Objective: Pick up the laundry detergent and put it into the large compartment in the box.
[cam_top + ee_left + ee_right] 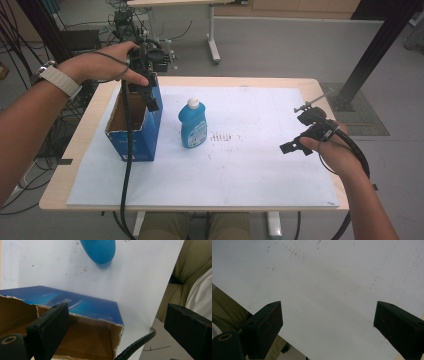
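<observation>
Your left gripper (150, 97) hangs open above the blue box (135, 131) near the table's left edge; lower it straight, one jaw inside the wall. Your right gripper (295, 146) waits open.

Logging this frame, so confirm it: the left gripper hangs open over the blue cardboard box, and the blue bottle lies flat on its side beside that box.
One detail is wrong: the blue bottle stands upright on the white sheet, white cap on top, as the high view shows. The rest holds: the left gripper hangs open over the blue cardboard box, and the bottle is beside that box.
</observation>
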`<action>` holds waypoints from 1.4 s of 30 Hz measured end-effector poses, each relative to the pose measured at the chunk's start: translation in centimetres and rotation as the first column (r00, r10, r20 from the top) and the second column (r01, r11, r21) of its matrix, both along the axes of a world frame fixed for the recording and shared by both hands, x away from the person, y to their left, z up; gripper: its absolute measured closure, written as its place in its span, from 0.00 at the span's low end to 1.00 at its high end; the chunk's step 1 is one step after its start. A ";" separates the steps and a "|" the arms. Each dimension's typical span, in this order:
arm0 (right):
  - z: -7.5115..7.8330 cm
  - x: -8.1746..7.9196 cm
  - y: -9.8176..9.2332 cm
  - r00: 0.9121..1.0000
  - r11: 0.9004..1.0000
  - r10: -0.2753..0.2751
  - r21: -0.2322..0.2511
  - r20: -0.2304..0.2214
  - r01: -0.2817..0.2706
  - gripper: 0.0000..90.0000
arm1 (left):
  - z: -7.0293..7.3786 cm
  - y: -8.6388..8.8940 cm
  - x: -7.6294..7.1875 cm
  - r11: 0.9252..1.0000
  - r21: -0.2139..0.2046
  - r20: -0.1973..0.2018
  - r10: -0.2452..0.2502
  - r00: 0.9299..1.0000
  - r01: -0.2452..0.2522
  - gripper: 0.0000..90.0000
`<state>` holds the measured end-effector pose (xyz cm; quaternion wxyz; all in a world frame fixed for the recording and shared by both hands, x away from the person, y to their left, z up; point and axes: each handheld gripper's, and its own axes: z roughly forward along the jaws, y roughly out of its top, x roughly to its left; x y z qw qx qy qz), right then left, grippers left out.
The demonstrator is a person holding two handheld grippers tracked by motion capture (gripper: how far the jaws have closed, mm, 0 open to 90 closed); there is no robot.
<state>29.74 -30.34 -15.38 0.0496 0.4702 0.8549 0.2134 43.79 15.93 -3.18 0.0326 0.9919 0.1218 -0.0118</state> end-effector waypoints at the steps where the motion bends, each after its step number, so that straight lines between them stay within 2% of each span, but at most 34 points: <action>1: 0.0 0.0 0.0 1.000 1.000 0.000 -0.001 -0.001 0.000 0.09 | 0.0 0.0 0.0 1.000 -0.001 0.000 0.000 1.000 0.000 0.08; 7: 0.0 0.1 -0.1 1.000 1.000 -0.004 0.003 -0.005 0.004 0.09 | 0.2 0.0 -0.1 1.000 -0.004 0.006 -0.004 1.000 0.004 0.08; 10: 0.0 0.1 -0.1 1.000 1.000 -0.008 0.004 -0.002 0.008 0.09 | 0.3 0.2 0.0 1.000 -0.018 0.004 0.010 1.000 -0.010 0.08; 14: 0.0 0.1 -0.1 1.000 1.000 -0.006 0.003 -0.004 0.006 0.10 | 0.5 -0.2 0.1 1.000 0.005 0.009 0.005 1.000 -0.005 0.08; 42: 0.0 0.1 -0.1 1.000 1.000 -0.006 0.006 0.000 0.006 0.10 | 1.1 -0.2 -0.2 1.000 -0.006 0.003 0.029 1.000 -0.028 0.08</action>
